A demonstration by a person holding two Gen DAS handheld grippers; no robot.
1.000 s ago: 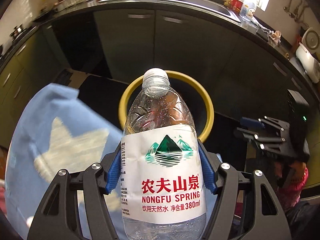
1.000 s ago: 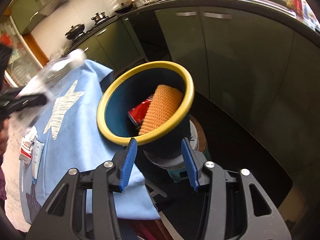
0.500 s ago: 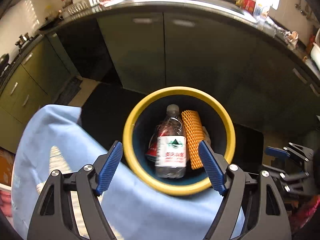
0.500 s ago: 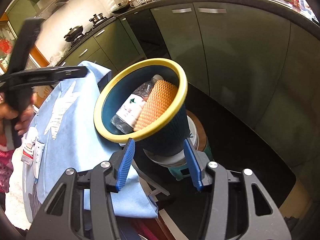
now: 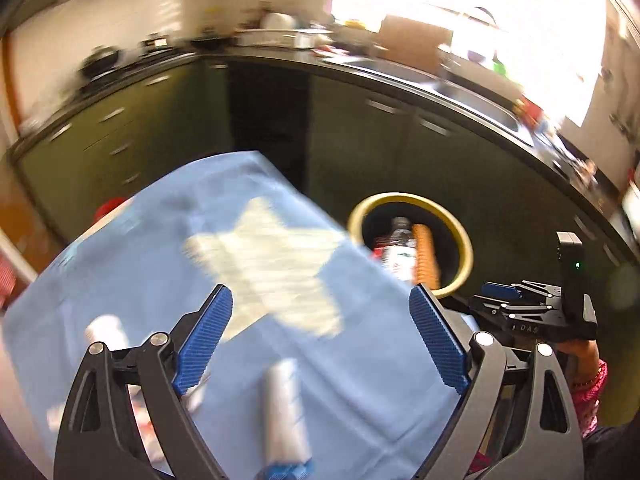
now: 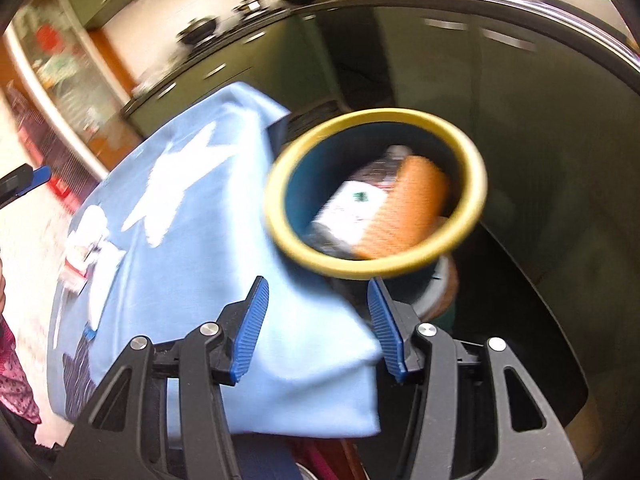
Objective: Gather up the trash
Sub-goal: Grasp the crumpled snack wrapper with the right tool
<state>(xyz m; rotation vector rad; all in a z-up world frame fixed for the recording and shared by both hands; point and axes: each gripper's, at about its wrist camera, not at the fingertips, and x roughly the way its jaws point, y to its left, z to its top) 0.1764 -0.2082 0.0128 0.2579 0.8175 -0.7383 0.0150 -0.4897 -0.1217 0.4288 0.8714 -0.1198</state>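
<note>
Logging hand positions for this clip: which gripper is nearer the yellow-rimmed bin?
Right. The right gripper hangs open just short of the bin's near rim. The left gripper, open and empty, is over the blue cloth, with the bin farther ahead to its right.

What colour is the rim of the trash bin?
Yellow; the bin rim shows best in the right wrist view.

Your right gripper (image 6: 318, 320): jaws partly apart, nothing between them, above the blue cloth's (image 6: 208, 240) near corner. Yellow-rimmed bin (image 6: 472, 204): just beyond the cloth's right edge, holding a labelled plastic bottle (image 6: 352, 204) and an orange mesh sleeve (image 6: 408, 204), side by side. Blurred white litter (image 6: 90, 240): at the cloth's left edge.
</note>
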